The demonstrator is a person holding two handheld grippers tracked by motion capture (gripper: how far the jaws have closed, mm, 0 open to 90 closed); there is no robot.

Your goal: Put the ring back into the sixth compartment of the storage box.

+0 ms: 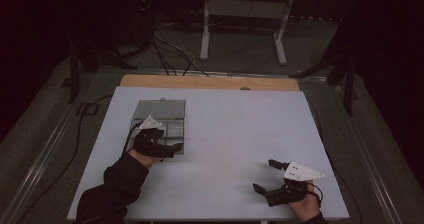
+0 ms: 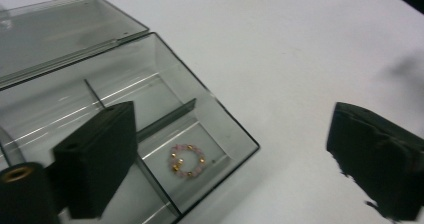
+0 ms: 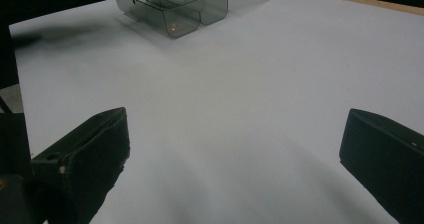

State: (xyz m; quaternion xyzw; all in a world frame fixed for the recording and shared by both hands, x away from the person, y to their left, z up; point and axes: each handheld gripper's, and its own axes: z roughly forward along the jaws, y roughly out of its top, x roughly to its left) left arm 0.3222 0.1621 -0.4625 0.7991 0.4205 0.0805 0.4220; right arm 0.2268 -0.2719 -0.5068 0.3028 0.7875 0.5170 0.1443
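Observation:
A clear grey compartment box (image 1: 172,115) lies on the left part of the white table (image 1: 240,124) with its lid (image 2: 60,29) folded back flat. A small ring of pink and gold beads (image 2: 187,160) rests on the floor of one corner compartment. My left gripper (image 1: 172,149) hovers over the near side of the box (image 2: 210,94), its jaws wide apart with nothing between them (image 2: 232,134); one jaw stands over the compartments, the other over bare table. My right gripper (image 1: 265,175) sits near the table's front right, open and empty (image 3: 235,144), facing the far-off box (image 3: 172,9).
A wooden strip (image 1: 210,82) runs along the table's far edge. Beyond it a white metal stand (image 1: 245,14) and cables (image 1: 170,51) sit on the dark floor. A dark sleeve (image 1: 115,184) comes in at the front left.

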